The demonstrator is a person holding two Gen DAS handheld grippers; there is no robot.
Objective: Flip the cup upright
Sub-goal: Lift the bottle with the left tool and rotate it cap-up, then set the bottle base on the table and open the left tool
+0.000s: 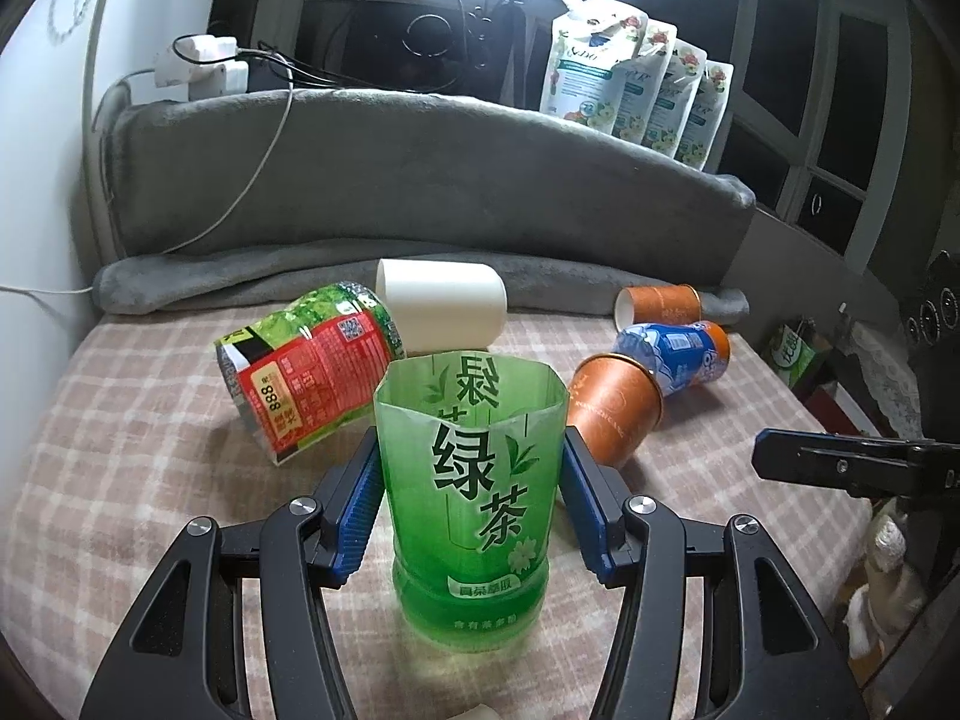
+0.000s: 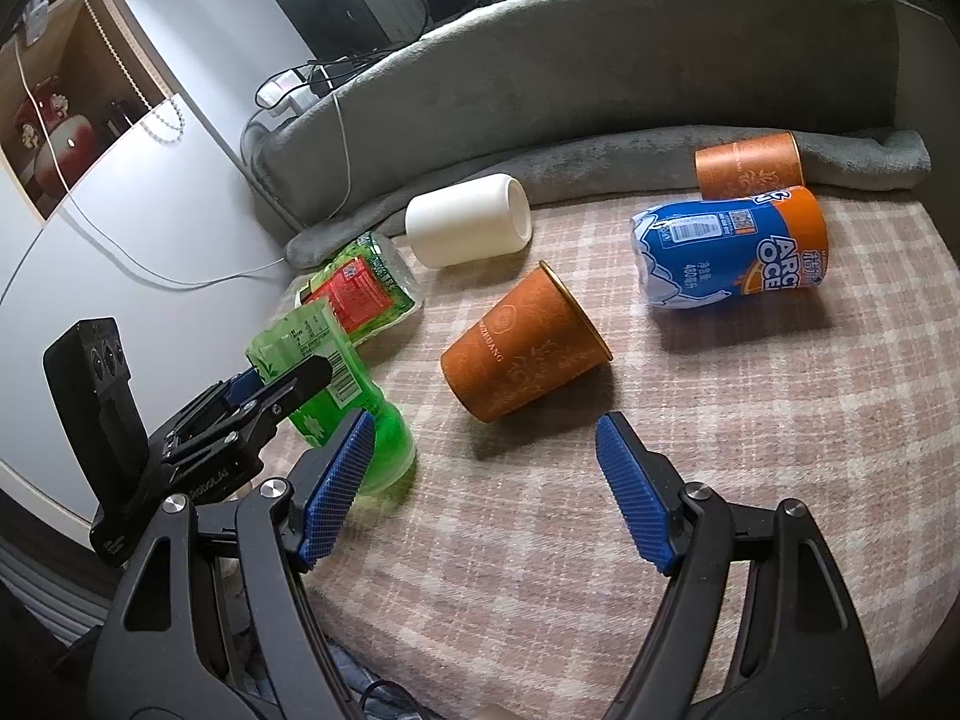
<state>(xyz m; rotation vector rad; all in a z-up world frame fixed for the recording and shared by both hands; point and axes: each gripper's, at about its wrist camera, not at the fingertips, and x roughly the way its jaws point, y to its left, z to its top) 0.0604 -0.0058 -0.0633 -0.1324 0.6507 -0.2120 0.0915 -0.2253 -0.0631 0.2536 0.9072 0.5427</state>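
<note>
A green cut-bottle cup [image 1: 471, 498] stands upright, open end up, between the blue pads of my left gripper [image 1: 471, 468], which is shut on its sides; its base rests on the checked cloth [image 1: 120, 480]. In the right wrist view the same green cup [image 2: 336, 396] sits at the left, held by the left gripper [image 2: 282, 384]. My right gripper [image 2: 480, 468] is open and empty over the cloth, just short of an orange paper cup [image 2: 522, 348] lying on its side.
Lying on their sides: a red-green label cup [image 1: 306, 372], a white cup [image 1: 444, 306], a blue-orange cup [image 1: 678, 354] and a second orange cup [image 1: 660, 303]. A grey blanket roll [image 1: 420, 180] borders the back. A white wall stands at left.
</note>
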